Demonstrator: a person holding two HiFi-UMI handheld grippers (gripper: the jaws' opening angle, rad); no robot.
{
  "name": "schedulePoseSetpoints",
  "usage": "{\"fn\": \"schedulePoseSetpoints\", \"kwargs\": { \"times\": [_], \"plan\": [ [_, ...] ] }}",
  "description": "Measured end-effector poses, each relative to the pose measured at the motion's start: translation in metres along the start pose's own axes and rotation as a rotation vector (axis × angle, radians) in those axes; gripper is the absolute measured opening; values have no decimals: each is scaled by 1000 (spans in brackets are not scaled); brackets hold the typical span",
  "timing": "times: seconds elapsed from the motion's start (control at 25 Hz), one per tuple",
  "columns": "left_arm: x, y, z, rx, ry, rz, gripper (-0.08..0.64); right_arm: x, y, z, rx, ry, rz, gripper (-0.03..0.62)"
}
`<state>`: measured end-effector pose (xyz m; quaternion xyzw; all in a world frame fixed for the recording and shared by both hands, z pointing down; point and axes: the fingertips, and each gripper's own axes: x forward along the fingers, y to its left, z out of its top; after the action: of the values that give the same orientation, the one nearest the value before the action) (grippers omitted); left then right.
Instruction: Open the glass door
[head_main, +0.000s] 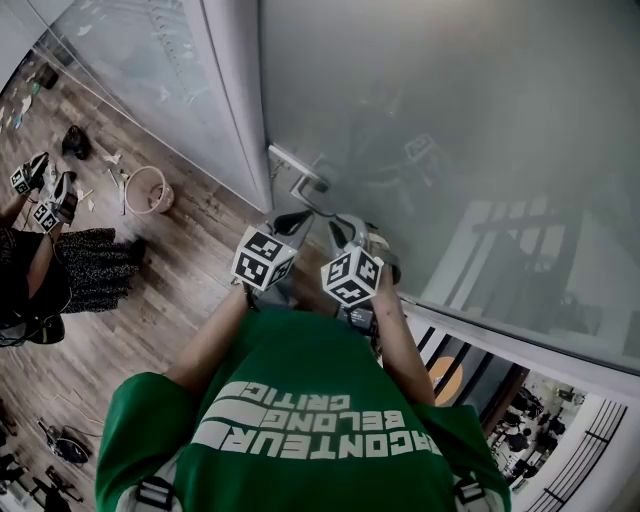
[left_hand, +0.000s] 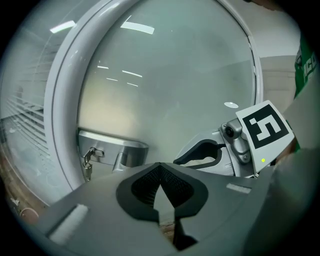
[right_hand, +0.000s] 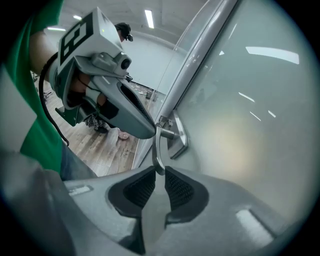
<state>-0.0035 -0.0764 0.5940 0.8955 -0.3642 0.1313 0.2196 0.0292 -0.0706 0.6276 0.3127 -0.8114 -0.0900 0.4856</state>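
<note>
The frosted glass door (head_main: 450, 130) fills the upper right of the head view, and its metal lever handle (head_main: 303, 185) sits near the white frame. In the right gripper view the lever (right_hand: 158, 145) hangs down from its plate. My right gripper (right_hand: 160, 175) is shut on the lever's lower end, which sits between the ribbed pads. My left gripper (left_hand: 160, 170) is shut with nothing in it, close to the lock plate (left_hand: 117, 150). Its tip (right_hand: 142, 127) rests just left of the lever's base. In the head view both grippers, left (head_main: 292, 222) and right (head_main: 345, 232), point at the handle.
A white door frame post (head_main: 240, 110) stands left of the handle. Keys (left_hand: 87, 162) hang from the lock. On the wood floor to the left are a round basket (head_main: 148, 190) and another person (head_main: 45, 260) holding grippers. A railing (head_main: 480, 360) runs at the lower right.
</note>
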Motion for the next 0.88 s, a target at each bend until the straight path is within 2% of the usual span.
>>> {"fn": "schedulePoseSetpoints", "kwargs": {
  "times": [0.24,0.44,0.6,0.76,0.88],
  "plan": [
    [11,7,-5,31,47,8,18,8,-1,4,-44,30,2,52],
    [17,4,-9,22,73,3,18,12,-1,2,-63,47,5,52],
    [20,9,-10,49,78,22,18,15,1,-1,-81,60,13,51],
    [23,6,-9,42,81,4,18,17,1,0,-126,85,18,41],
    [23,9,-12,48,94,19,18,17,3,1,-135,104,13,38]
  ]
}}
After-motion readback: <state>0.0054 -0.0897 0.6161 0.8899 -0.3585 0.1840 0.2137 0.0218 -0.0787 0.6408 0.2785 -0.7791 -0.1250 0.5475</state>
